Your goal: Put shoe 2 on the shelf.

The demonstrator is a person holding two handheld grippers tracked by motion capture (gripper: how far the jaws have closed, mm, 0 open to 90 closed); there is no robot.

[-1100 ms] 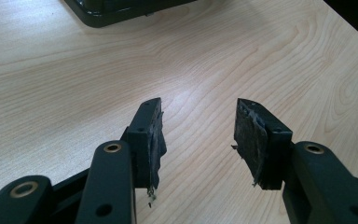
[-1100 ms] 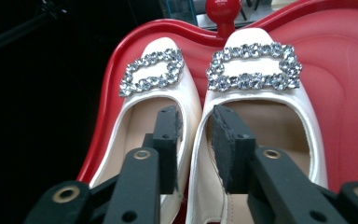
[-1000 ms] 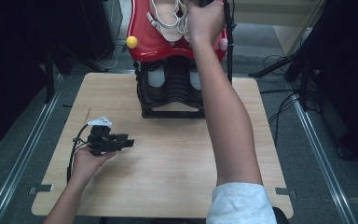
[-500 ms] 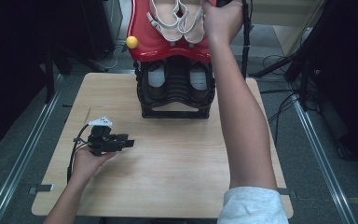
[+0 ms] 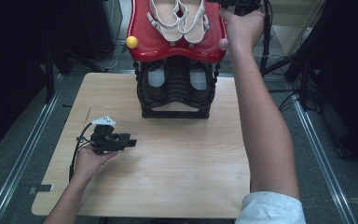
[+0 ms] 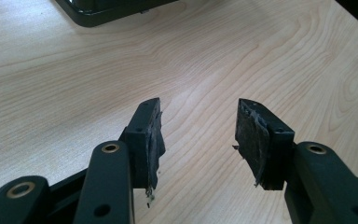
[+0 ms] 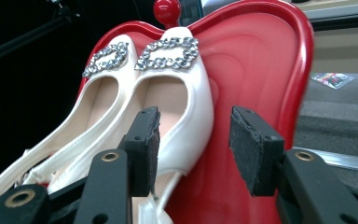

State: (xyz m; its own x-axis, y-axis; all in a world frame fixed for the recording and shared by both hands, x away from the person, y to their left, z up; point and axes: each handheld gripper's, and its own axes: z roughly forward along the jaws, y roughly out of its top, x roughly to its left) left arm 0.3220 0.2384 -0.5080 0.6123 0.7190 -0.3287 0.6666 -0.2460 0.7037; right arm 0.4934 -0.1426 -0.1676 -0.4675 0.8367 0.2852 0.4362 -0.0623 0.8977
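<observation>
A pair of white shoes with sparkling buckles lies on the red top tray of a shoe rack. My right gripper is at the tray's right end, beside the shoes. In the right gripper view its jaws stand open and have just been opening. The nearer white shoe lies partly between them, and the pads do not press on it. The left gripper rests low over the wooden table, open with nothing between its jaws.
The black lower shelf of the rack holds dark shoes and stands at the table's far middle. A yellow ball and a pink ball cap the rack's posts. Metal rails run along both table sides.
The right hand has moved to the right along the red tray, off the white shoes. The shoes stay on the tray. The left hand has kept still.
</observation>
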